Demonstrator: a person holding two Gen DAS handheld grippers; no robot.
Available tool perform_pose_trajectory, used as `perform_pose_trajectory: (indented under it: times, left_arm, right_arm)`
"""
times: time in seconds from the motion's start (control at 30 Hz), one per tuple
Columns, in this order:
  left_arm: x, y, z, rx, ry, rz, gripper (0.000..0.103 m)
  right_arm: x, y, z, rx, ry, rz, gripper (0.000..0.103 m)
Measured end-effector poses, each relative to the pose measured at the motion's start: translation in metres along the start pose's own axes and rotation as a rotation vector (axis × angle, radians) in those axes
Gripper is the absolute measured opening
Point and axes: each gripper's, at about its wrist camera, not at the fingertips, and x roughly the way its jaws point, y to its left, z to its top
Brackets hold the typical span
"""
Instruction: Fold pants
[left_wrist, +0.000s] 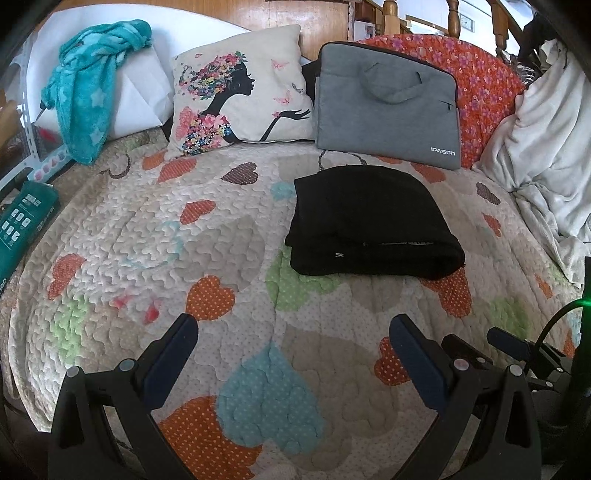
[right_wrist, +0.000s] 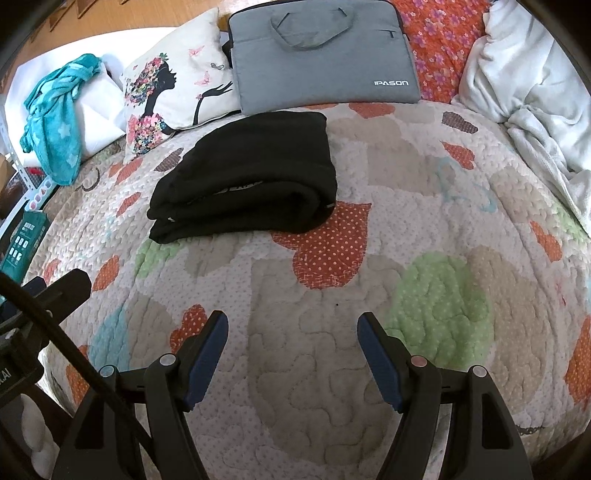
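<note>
Black pants (left_wrist: 369, 221) lie folded into a compact stack on the heart-patterned quilt (left_wrist: 221, 236), just in front of the grey laptop bag. In the right wrist view the pants (right_wrist: 251, 173) sit at upper left of centre. My left gripper (left_wrist: 295, 325) is open and empty, held above the quilt well short of the pants. My right gripper (right_wrist: 293, 325) is open and empty too, over bare quilt (right_wrist: 406, 206), with the pants ahead and to its left. The right gripper also shows at the left wrist view's right edge (left_wrist: 506, 343).
A grey IPASON laptop bag (left_wrist: 388, 110) and a printed cushion (left_wrist: 240, 88) lean at the back. A teal blanket (left_wrist: 88, 88) drapes over a white pillow at left. A rumpled white blanket (left_wrist: 546, 147) lies at right. A green box (left_wrist: 22, 225) sits at the left edge.
</note>
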Motion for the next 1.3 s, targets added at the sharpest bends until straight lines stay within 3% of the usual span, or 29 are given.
perform_pose_trajectory:
  times: [1.3]
  left_arm:
    - [0.0094,0.0058,-0.0022,-0.062,0.065,-0.043,0.103]
  right_arm:
    - [0.0021,0.0074,-0.0022,-0.044,0.001,-0.004,0.078]
